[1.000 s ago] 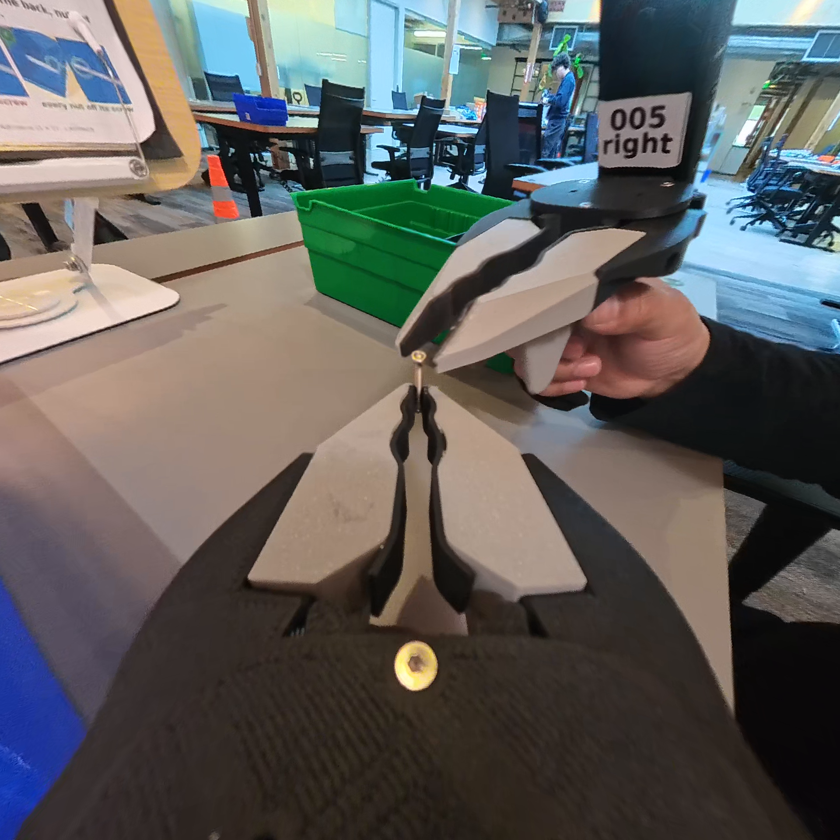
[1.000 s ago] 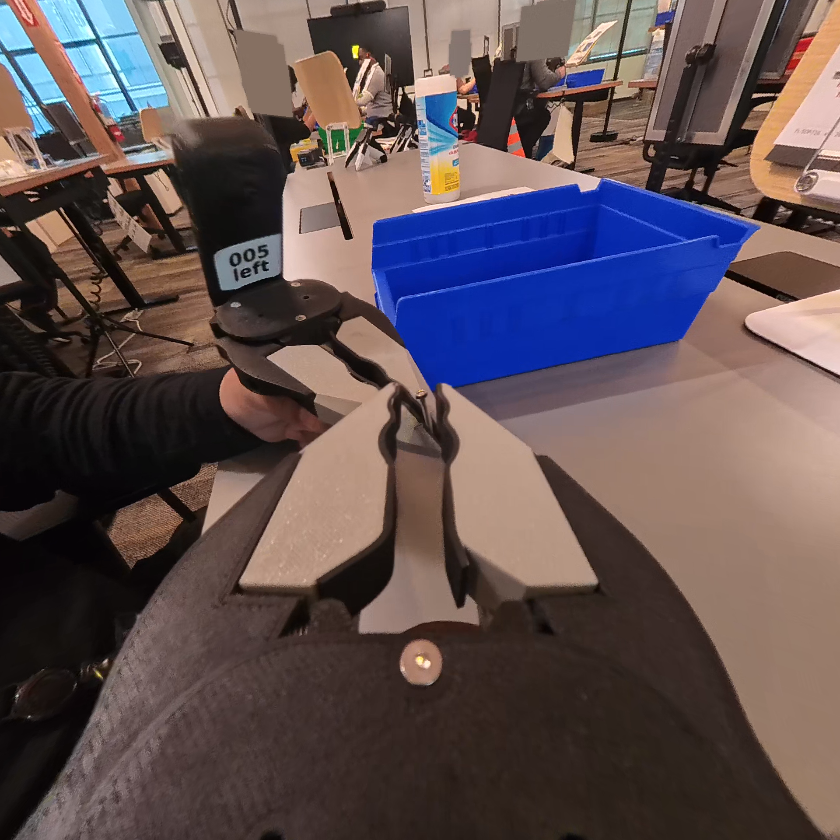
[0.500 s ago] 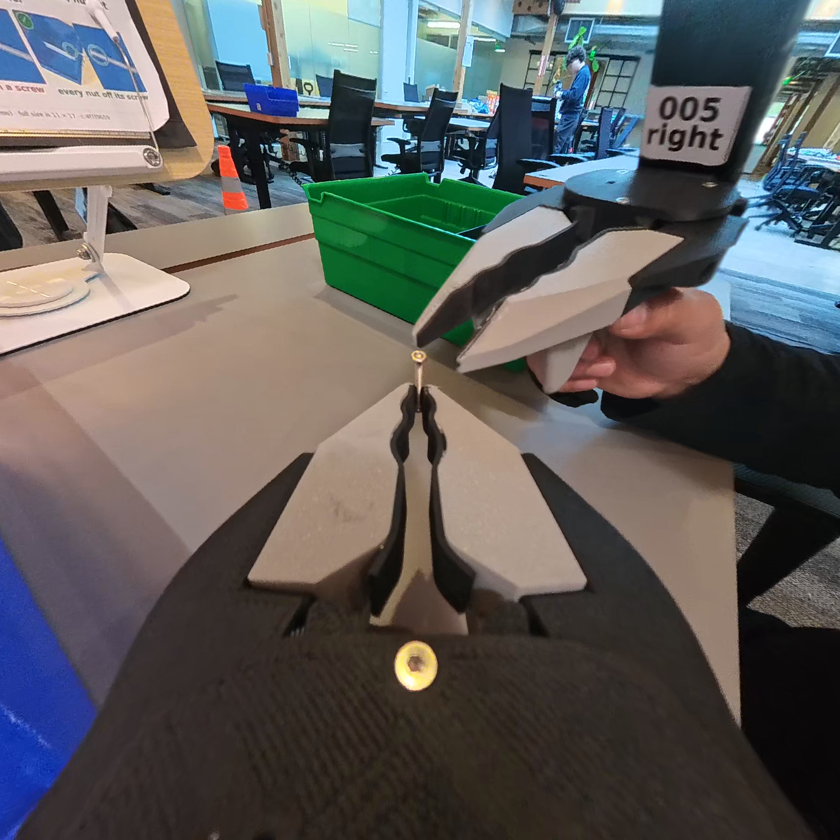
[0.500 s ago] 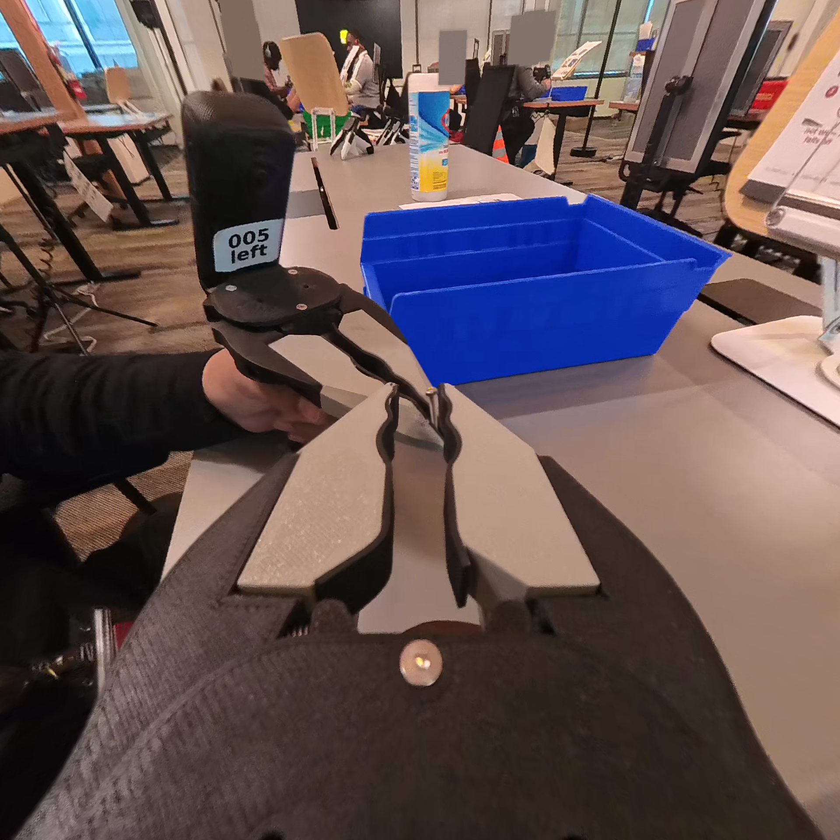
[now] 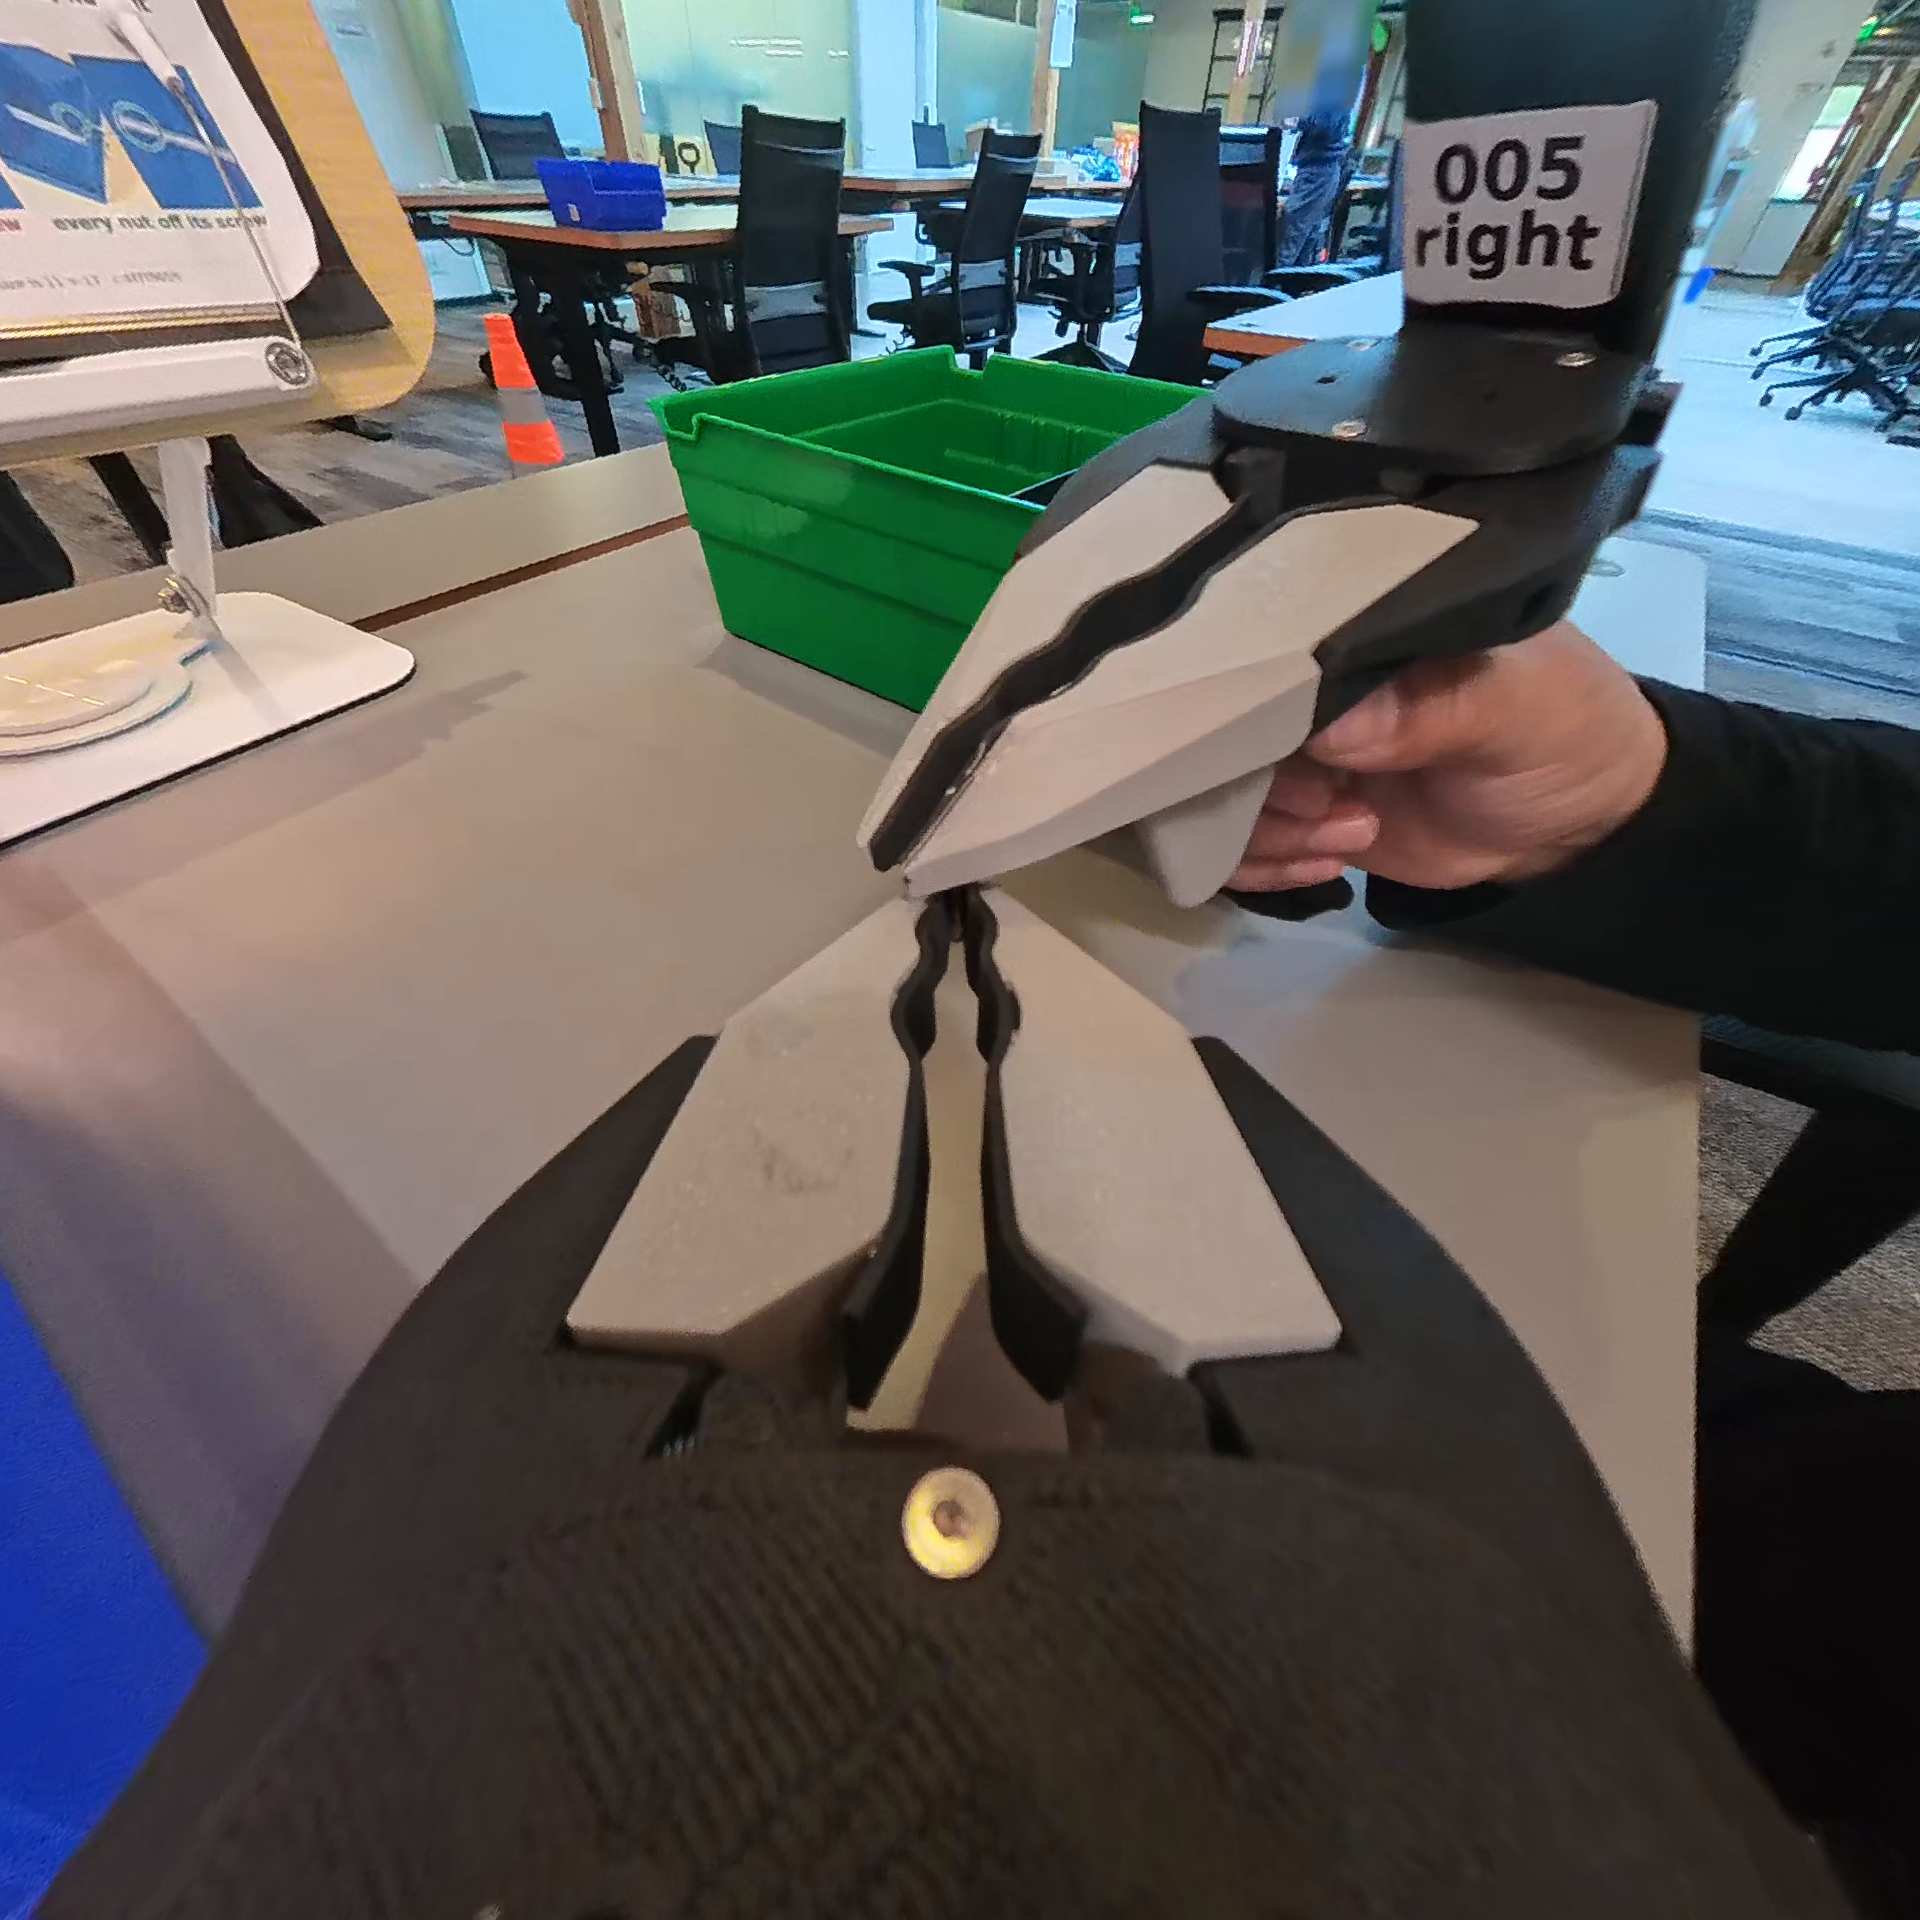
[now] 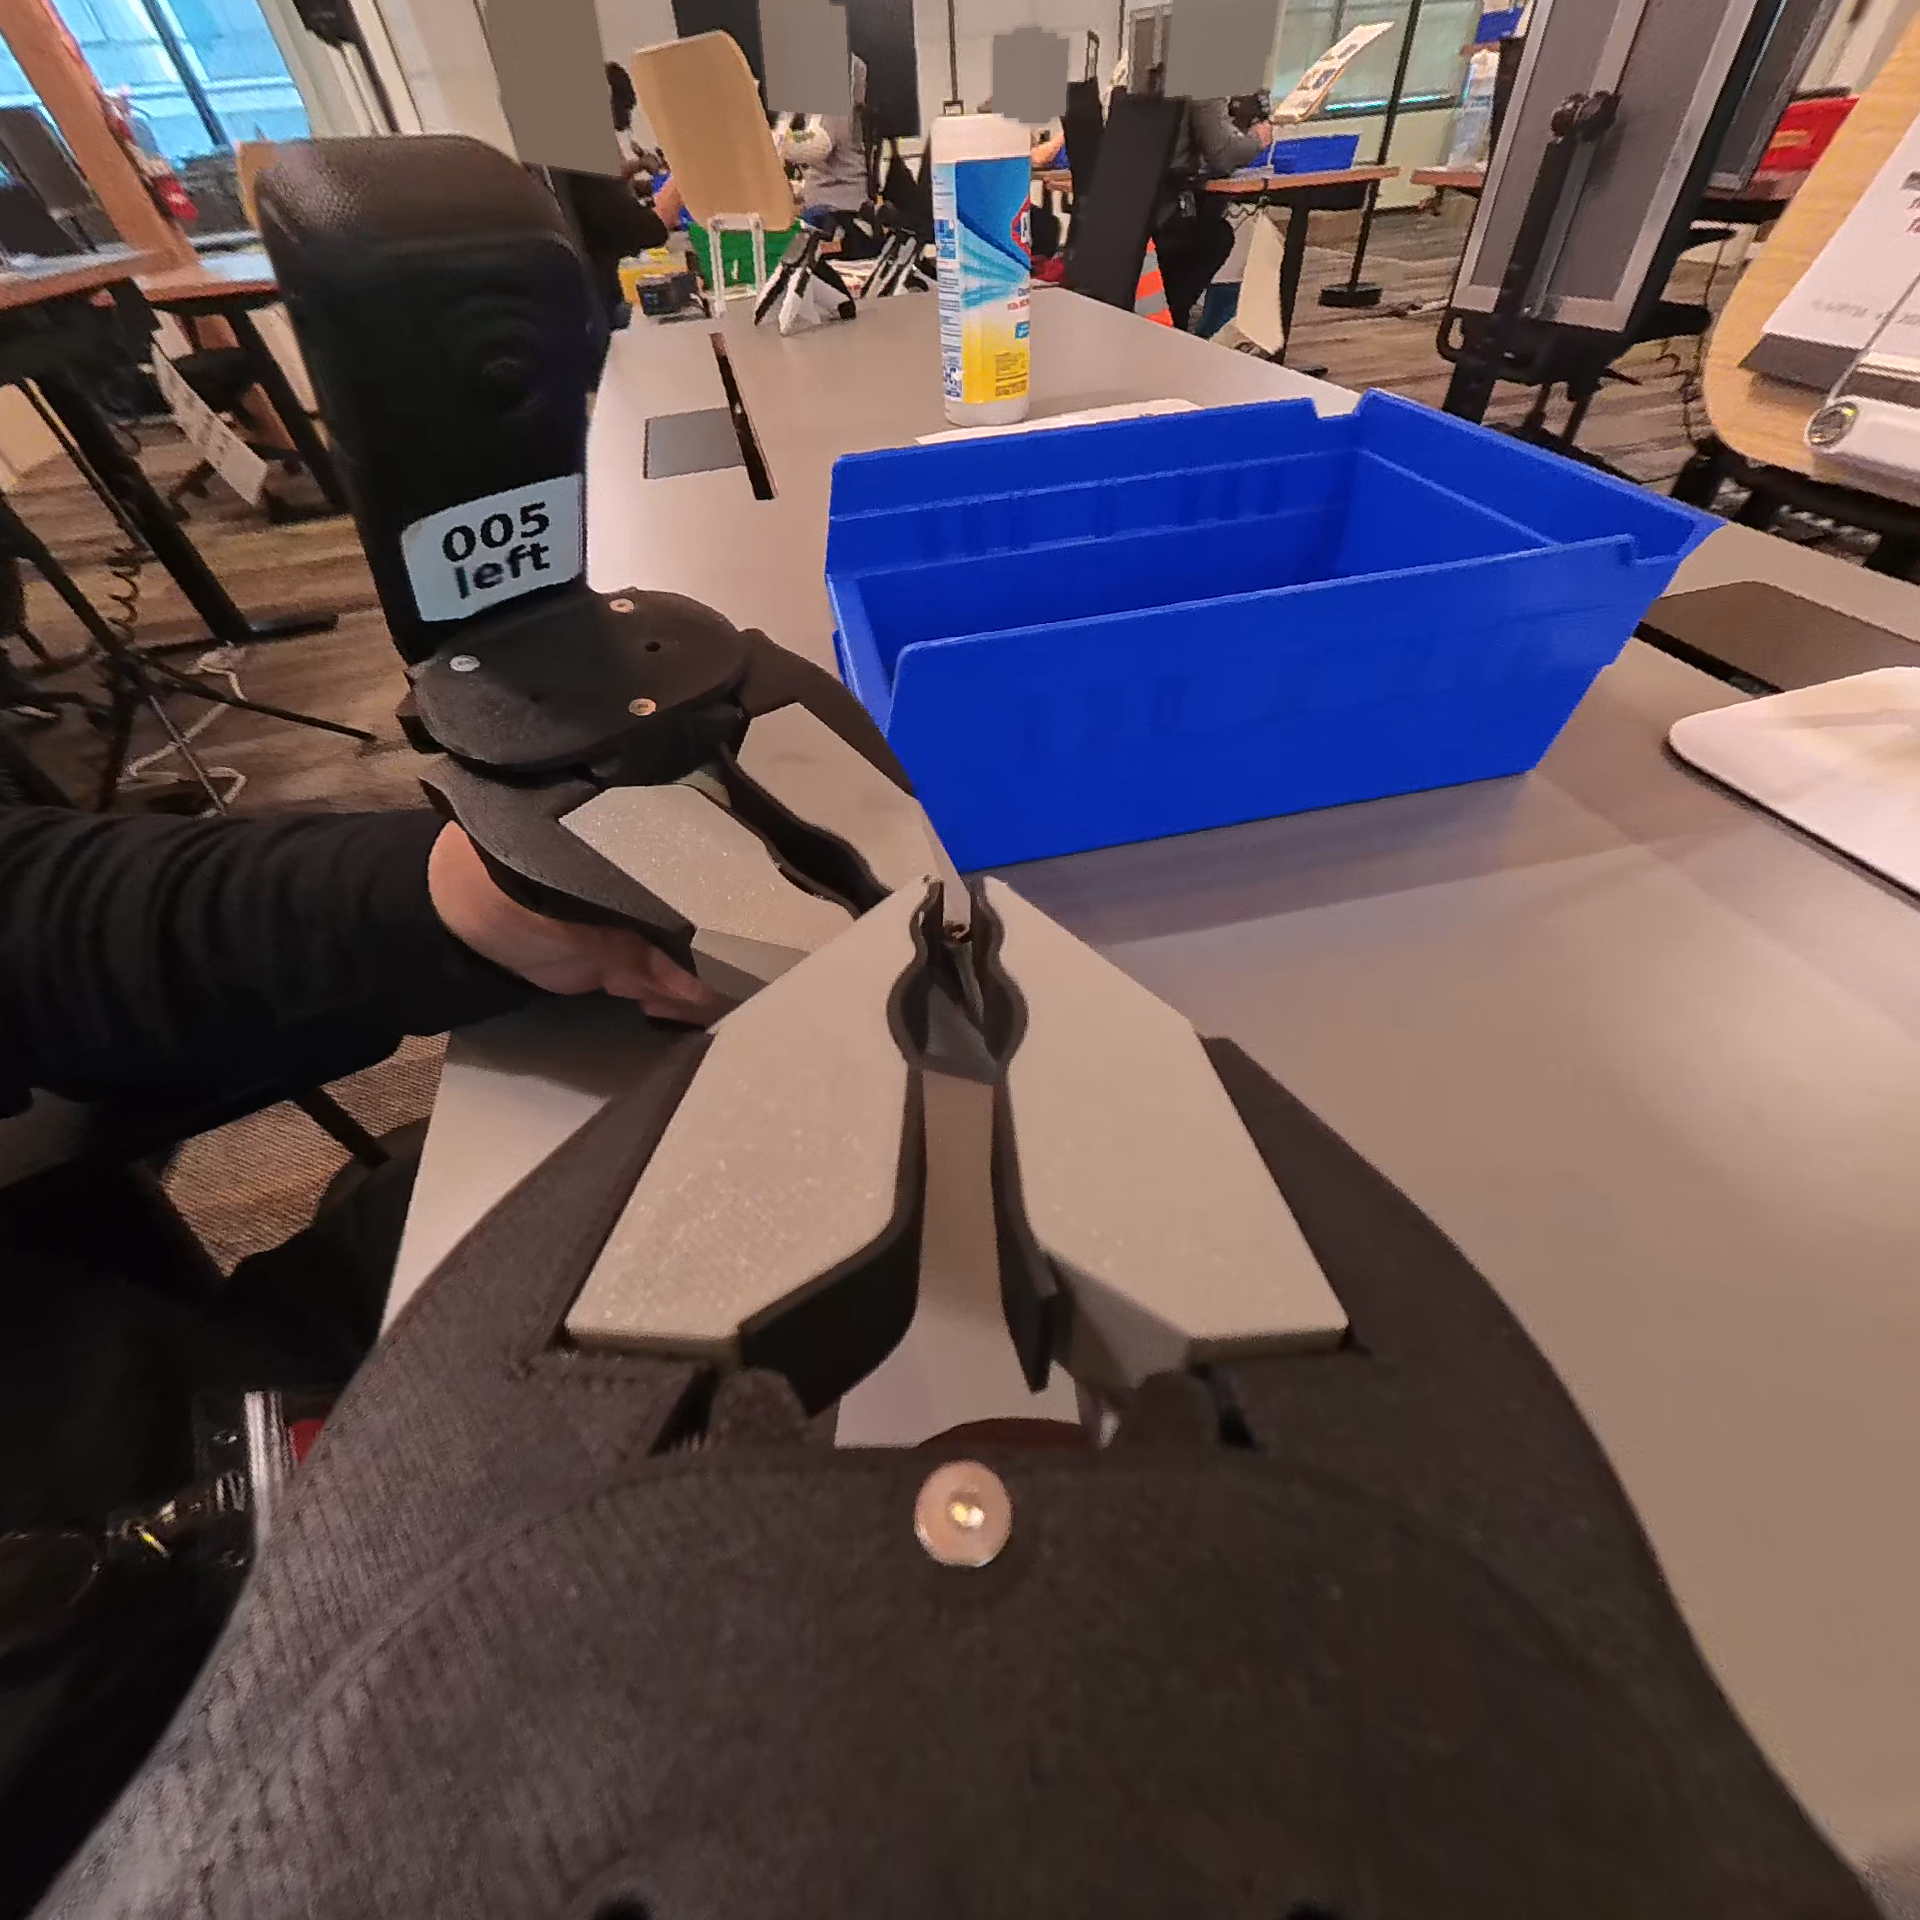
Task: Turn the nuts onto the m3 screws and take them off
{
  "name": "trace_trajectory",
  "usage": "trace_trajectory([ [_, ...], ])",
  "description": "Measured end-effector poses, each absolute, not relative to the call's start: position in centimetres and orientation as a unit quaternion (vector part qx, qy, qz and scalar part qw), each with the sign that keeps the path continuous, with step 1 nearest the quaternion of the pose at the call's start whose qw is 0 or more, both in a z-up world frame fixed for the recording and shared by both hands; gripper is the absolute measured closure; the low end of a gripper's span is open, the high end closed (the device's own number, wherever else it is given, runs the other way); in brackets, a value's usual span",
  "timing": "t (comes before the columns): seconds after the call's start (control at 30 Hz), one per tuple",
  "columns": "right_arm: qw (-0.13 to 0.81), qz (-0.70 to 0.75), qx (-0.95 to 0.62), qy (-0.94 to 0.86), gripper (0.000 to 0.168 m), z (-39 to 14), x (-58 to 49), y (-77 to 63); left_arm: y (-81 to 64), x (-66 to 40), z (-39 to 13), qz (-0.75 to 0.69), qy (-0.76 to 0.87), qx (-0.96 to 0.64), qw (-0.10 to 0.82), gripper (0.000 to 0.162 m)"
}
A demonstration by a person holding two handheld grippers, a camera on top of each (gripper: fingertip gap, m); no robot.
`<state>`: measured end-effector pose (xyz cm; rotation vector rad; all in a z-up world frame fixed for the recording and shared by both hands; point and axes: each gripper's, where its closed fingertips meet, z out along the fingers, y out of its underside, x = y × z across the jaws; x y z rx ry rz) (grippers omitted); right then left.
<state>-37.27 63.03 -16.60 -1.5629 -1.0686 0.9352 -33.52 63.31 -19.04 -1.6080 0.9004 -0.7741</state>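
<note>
My left gripper [image 5: 956, 914] is shut on a thin m3 screw that stands up from its tips. The screw is hidden in the left wrist view by my right gripper [image 5: 902, 868], which comes down from the upper right and touches the left tips. In the right wrist view my right gripper [image 6: 954, 891] has its tips nearly together over the screw's top, where a small brassy nut [image 6: 958, 932] shows in the gap. The left gripper [image 6: 956, 982] reaches in from the left beneath it. Both are held just above the grey table [image 5: 468, 935].
A green bin [image 5: 831, 540] stands behind the grippers, and a blue bin [image 6: 1195, 727] on the other side. A white stand base [image 5: 260, 675] with a paper holder is at the far left. A wipes canister [image 6: 982, 270] stands farther back. The table's edge [image 5: 1694, 1247] is at the right. Only a small space, under 4 cm, lies between the two pairs of fingers.
My right gripper had lifted a little off the screw, then came back down and closed its tips over the screw's top. The left gripper has stayed shut on the screw.
</note>
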Motion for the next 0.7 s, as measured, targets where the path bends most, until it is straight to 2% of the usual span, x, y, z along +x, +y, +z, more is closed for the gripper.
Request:
trace_trajectory([
  [0.2,0.477,0.463,-0.633,-0.396,0.166,-14.9,-36.6,63.1,63.0,-33.2,-19.4,-0.343,0.382,-0.679,0.525,0.162],
  [0.37,0.508,0.447,-0.632,-0.379,0.167,-13.8,-35.2,64.0,63.2,-33.3,-19.6,-0.343,0.378,-0.682,0.524,0.162],
  [0.5,0.554,0.384,-0.63,-0.386,0.166,-11.9,-33.1,63.9,63.3,-33.4,-19.3,-0.354,0.373,-0.675,0.529,0.162],
  [0.63,0.614,0.262,-0.652,-0.36,0.166,-8.4,-25.7,65.1,63.2,-33.4,-19.1,-0.364,0.372,-0.672,0.527,0.162],
  [0.7,0.598,0.22,-0.688,-0.348,0.167,-8.4,-21.2,65.6,63.0,-33.2,-19.1,-0.366,0.377,-0.668,0.527,0.162],
])
